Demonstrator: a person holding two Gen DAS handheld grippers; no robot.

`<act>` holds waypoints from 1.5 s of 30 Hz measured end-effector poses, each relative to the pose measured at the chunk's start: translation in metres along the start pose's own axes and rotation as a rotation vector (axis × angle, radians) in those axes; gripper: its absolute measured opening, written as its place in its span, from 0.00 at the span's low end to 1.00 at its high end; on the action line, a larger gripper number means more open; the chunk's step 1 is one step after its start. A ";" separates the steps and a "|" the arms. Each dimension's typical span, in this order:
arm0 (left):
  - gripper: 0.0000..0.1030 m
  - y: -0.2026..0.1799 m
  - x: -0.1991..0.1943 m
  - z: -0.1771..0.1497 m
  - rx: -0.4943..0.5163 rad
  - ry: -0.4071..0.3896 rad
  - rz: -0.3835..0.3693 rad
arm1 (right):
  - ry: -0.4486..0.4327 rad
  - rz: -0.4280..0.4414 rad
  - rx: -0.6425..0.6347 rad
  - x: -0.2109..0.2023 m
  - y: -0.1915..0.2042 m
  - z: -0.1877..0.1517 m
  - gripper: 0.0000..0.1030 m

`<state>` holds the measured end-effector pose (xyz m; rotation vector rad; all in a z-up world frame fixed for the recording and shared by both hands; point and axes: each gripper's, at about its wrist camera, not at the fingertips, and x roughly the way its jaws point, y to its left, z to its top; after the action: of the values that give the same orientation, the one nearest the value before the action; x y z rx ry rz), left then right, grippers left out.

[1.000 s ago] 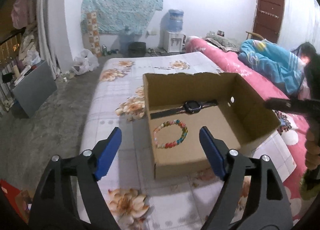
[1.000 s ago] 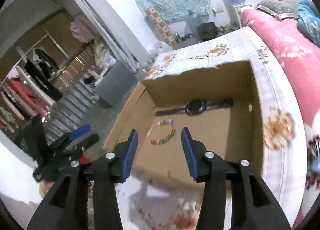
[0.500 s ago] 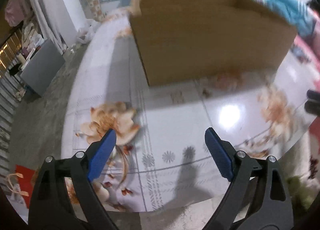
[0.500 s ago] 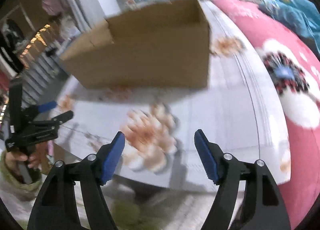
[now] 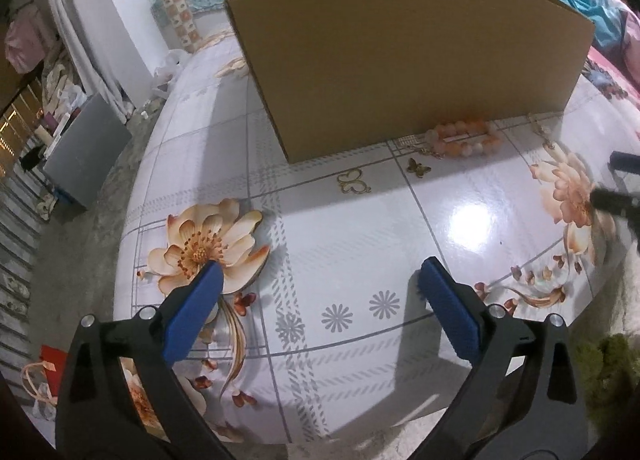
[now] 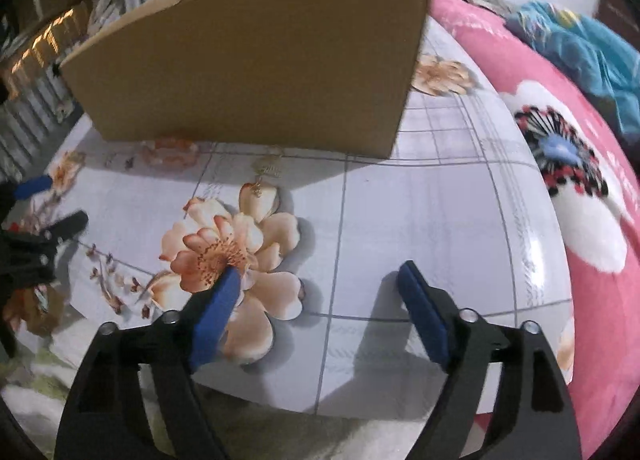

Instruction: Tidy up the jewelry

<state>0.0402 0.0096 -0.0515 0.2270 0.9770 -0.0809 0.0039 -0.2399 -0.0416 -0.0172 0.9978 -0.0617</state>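
Note:
A brown cardboard box (image 5: 400,51) stands on the floral tablecloth, and only its near outer wall (image 6: 260,59) shows. Against its foot lies a peach bead bracelet (image 5: 464,135), blurred in the right wrist view (image 6: 172,149). Two gold butterfly charms (image 5: 354,183) (image 5: 418,167) and a thin gold chain (image 6: 268,171) lie in front of the box. My left gripper (image 5: 320,280) hovers low over the cloth, short of the charms. Its jaws are opening with nothing between them. My right gripper (image 6: 320,276) is beside it, jaws opening too, also with nothing between them.
The table's rounded near edge (image 5: 280,436) runs just under both grippers. A pink flowered bedspread (image 6: 580,219) with a blue blanket (image 6: 580,43) borders the table on the right. On the floor to the left stand a grey panel (image 5: 86,147) and a red bag (image 5: 48,356).
Both grippers dropped from above the box to low over the cloth in front of it and tipped downward. Both pairs of jaws widened. The box's inside is out of sight.

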 end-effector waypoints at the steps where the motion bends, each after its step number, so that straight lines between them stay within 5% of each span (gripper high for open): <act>1: 0.93 0.002 0.001 0.000 -0.019 0.009 -0.009 | 0.008 -0.003 -0.009 0.002 0.002 0.000 0.94; 6: 0.93 0.019 0.010 0.002 -0.136 0.085 -0.097 | -0.014 -0.011 0.035 0.004 0.003 -0.002 0.94; 23: 0.93 0.017 0.007 0.001 -0.093 0.036 -0.119 | 0.018 -0.035 0.064 0.008 0.005 0.011 0.94; 28: 0.92 0.019 -0.001 0.009 -0.050 -0.034 -0.153 | -0.048 0.100 0.076 0.000 0.016 0.019 0.94; 35: 0.51 -0.003 -0.001 0.024 0.097 -0.066 -0.155 | -0.084 0.284 0.022 0.002 0.045 0.031 0.83; 45: 0.31 -0.011 0.013 0.037 0.147 -0.044 -0.182 | -0.105 0.410 -0.033 0.001 0.069 0.028 0.76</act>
<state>0.0754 -0.0092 -0.0443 0.2698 0.9474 -0.3241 0.0311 -0.1718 -0.0302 0.1519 0.8806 0.3281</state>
